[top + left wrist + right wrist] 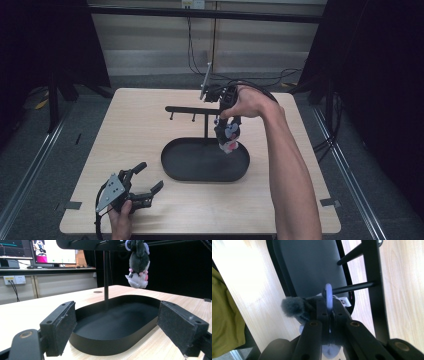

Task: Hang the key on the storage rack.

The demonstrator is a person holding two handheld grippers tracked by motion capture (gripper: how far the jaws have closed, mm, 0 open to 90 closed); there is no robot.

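Note:
A small grey and white plush toy (228, 136) hangs by a pale purple ring (328, 295) over the right end of a black oval tray (185, 167). My right gripper (223, 111) is shut on that ring, right at the tip of a peg (355, 286) on the stand's horizontal bar (192, 109). Whether the ring is around the peg I cannot tell. The toy's grey fur (293, 306) shows beside my right gripper (329, 305). My left gripper (151, 176) rests open near the table's front left corner, its pads (61, 327) facing the tray (110, 345) and the hanging toy (138, 267).
The stand's upright post (206, 127) rises from the tray's back edge, with two more pegs along the bar's left part. Bare wooden tabletop (135, 130) surrounds the tray. Monitors (53, 251) stand on a desk beyond the table.

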